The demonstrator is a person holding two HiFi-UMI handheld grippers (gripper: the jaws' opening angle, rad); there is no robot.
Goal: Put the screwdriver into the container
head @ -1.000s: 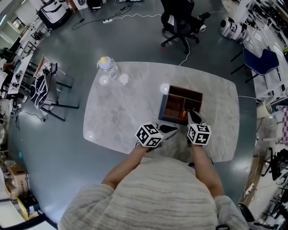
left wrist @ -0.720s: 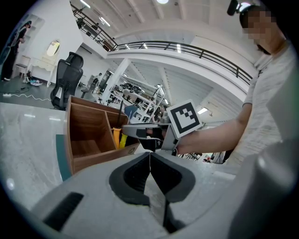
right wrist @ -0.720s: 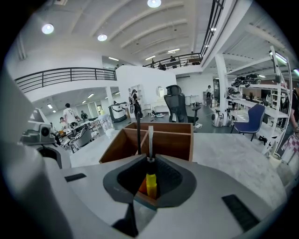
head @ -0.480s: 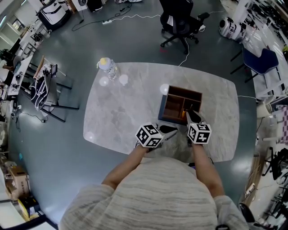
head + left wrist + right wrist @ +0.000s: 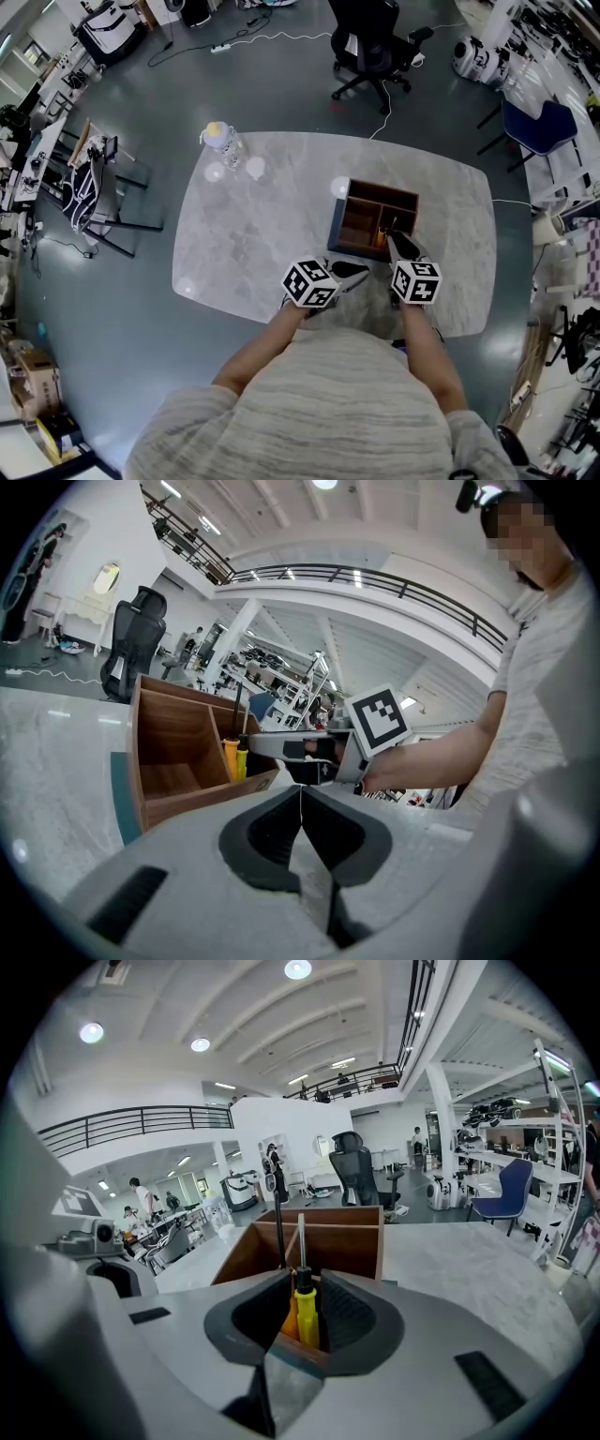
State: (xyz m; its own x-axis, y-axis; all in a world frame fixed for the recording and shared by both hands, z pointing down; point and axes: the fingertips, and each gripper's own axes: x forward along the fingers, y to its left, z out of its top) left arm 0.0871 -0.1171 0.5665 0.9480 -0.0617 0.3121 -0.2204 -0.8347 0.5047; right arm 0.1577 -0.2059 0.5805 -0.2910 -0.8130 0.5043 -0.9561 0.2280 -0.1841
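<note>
Little has changed since a second ago: the right gripper (image 5: 302, 1286) pinches the yellow-handled screwdriver (image 5: 306, 1309), which stands upright in the near right compartment of the wooden container (image 5: 361, 220). The gripper views pick out a second, orange handle (image 5: 289, 1314) beside it. The left gripper (image 5: 300, 797), jaws pressed together on nothing, sits just left.

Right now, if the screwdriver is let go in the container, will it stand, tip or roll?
The screwdriver looks rigid: straight metal shaft, hard yellow handle. Standing handle-down between the right gripper's jaws, it would probably lean on a wall of the wooden container, not roll.
</note>
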